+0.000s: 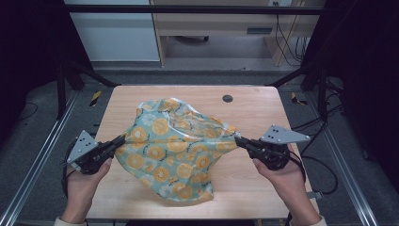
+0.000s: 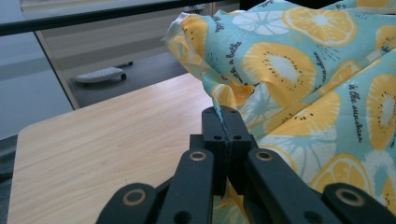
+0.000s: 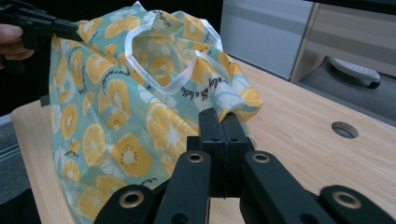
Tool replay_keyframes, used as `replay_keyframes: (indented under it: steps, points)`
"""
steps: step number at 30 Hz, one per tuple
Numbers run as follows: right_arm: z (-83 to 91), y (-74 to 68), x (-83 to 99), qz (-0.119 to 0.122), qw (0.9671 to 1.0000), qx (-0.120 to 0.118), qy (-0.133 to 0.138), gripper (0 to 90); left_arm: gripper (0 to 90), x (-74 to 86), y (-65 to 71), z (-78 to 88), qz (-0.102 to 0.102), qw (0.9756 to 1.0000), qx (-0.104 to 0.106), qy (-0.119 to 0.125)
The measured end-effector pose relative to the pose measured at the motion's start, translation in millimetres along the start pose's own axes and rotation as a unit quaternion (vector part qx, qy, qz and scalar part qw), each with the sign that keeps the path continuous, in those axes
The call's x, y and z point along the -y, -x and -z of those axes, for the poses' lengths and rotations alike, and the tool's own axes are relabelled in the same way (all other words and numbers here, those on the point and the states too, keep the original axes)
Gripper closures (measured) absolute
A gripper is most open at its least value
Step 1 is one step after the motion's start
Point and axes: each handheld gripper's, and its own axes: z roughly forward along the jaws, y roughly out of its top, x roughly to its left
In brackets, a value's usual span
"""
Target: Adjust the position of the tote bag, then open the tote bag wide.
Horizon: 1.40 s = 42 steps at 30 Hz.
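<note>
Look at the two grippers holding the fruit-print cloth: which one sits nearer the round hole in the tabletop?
The right gripper. It grips the cloth on the side where the hole lies; the left gripper holds the opposite edge, farther off.

A light wooden table (image 1: 141, 101) is seen, with a round dark hole (image 1: 227, 98) set near its far edge. Beyond the table a wooden desk (image 1: 207, 21) stands on grey floor. Black frame bars (image 1: 188, 9) are seen above the table's far side.
</note>
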Motion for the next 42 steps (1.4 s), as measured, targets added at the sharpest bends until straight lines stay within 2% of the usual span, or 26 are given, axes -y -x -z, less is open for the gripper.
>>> replay_keyframes:
  steps: [7,13,16,20,25,29,34,42]
  points:
    - [-0.3,-1.4,4.0,-0.005,1.0,0.0,-0.003,90.0,90.0,5.2,4.9,10.0,-0.006,0.9999,0.008,0.002]
    - [-1.2,-3.2,16.1,-0.006,0.9998,-0.016,-0.008,90.0,90.0,18.1,10.2,18.1,-0.008,0.9998,0.018,-0.007]
    - [-5.0,-3.3,26.4,-0.014,0.9995,-0.022,-0.015,90.0,90.0,24.7,14.2,20.7,-0.016,0.9996,0.016,-0.017]
    - [-7.0,-5.0,34.6,-0.022,0.9993,-0.026,-0.017,90.0,90.0,29.7,15.6,23.9,-0.015,0.9997,0.014,-0.013]
    - [-3.4,-8.3,36.6,-0.024,0.9992,-0.03,-0.01,90.0,90.0,31.9,18.3,29.6,-0.014,0.9998,0.013,-0.004]
    - [1.5,-13.3,36.1,-0.02,0.9991,-0.036,-0.006,90.0,90.0,35.1,21.5,35.2,-0.02,0.9998,0.001,0.006]
    - [3.7,-19.4,41.1,-0.021,0.9988,-0.043,-0.006,90.0,90.0,42.1,21.9,36.7,-0.017,0.9999,0.003,0.0]
    - [4.9,-27.6,57.9,-0.023,0.9981,-0.057,-0.01,90.0,90.0,51.6,23.3,33.0,-0.03,0.9993,0.002,-0.024]
